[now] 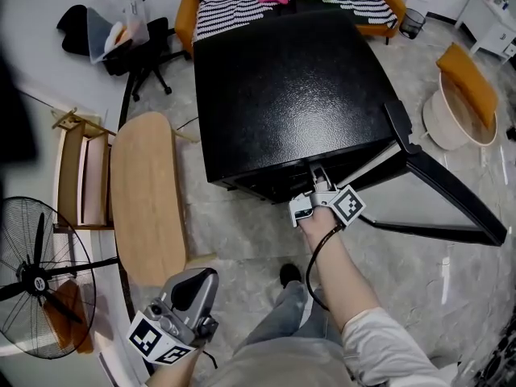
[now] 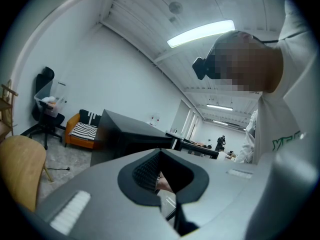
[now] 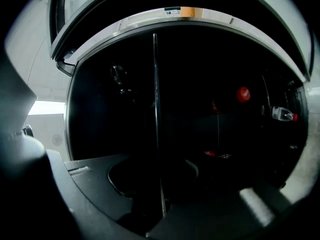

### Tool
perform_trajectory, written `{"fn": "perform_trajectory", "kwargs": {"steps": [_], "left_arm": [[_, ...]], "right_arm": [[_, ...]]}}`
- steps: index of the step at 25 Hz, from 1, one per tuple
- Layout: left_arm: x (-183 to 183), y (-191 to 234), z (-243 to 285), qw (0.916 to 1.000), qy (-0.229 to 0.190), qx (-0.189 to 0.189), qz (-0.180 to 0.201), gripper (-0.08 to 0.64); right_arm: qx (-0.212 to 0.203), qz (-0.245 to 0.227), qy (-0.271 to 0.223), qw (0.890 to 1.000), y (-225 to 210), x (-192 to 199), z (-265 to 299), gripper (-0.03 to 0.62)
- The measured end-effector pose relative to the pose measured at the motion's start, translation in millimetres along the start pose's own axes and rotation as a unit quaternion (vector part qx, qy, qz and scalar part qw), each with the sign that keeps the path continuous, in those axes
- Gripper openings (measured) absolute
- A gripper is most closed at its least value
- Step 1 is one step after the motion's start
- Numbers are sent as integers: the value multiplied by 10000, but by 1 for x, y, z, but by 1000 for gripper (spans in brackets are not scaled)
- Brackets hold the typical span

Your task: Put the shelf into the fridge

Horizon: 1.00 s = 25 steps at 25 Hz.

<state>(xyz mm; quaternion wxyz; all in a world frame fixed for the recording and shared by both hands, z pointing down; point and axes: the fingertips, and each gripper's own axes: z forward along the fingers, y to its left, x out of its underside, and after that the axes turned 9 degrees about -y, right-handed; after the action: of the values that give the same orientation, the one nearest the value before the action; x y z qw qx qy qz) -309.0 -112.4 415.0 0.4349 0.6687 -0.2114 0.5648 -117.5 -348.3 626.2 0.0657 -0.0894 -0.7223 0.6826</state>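
- Shelf point(image 3: 155, 109) shows as one thin bright line, seen from its edge, standing upright between the jaws of the right claw point(image 3: 159, 184), which are closed narrow on it
- The far part of the shelf reaches into the dark inside of the fridge point(image 3: 200, 134); a red cap point(image 3: 243, 94) and a small bottle point(image 3: 282, 114) are seen deep inside at the right
- In the head view the right claw point(image 1: 320, 185) is at the front opening of the black fridge point(image 1: 290, 95), just under its top edge, and the fridge door point(image 1: 447, 196) stands wide open to the right
- The left claw point(image 2: 162, 181) has its jaws together and holds nothing
- The left claw point(image 1: 189, 293) is held low beside the person's leg, well apart from the fridge
- Left of the fridge stands an oval wooden desk point(image 1: 145, 192), with a standing fan point(image 1: 36, 272) near its left side
- Behind the fridge is an orange sofa point(image 1: 234, 10) with a striped cover
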Motion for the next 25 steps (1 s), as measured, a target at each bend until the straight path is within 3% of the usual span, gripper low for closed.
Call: {"fn": "perform_trajectory", "kwargs": {"steps": [6, 8, 25], "left_arm": [[2, -1, 3, 10000, -4, 39, -54, -5], [2, -2, 4, 10000, -9, 54, -57, -5], [-5, -1, -4, 10000, -19, -22, 28, -5]], "right_arm": [[69, -197, 83, 9997, -2, -3, -23, 85], [152, -189, 60, 9997, -5, -3, -26, 30], [263, -146, -166, 9994, -11, -6, 18, 28]]}}
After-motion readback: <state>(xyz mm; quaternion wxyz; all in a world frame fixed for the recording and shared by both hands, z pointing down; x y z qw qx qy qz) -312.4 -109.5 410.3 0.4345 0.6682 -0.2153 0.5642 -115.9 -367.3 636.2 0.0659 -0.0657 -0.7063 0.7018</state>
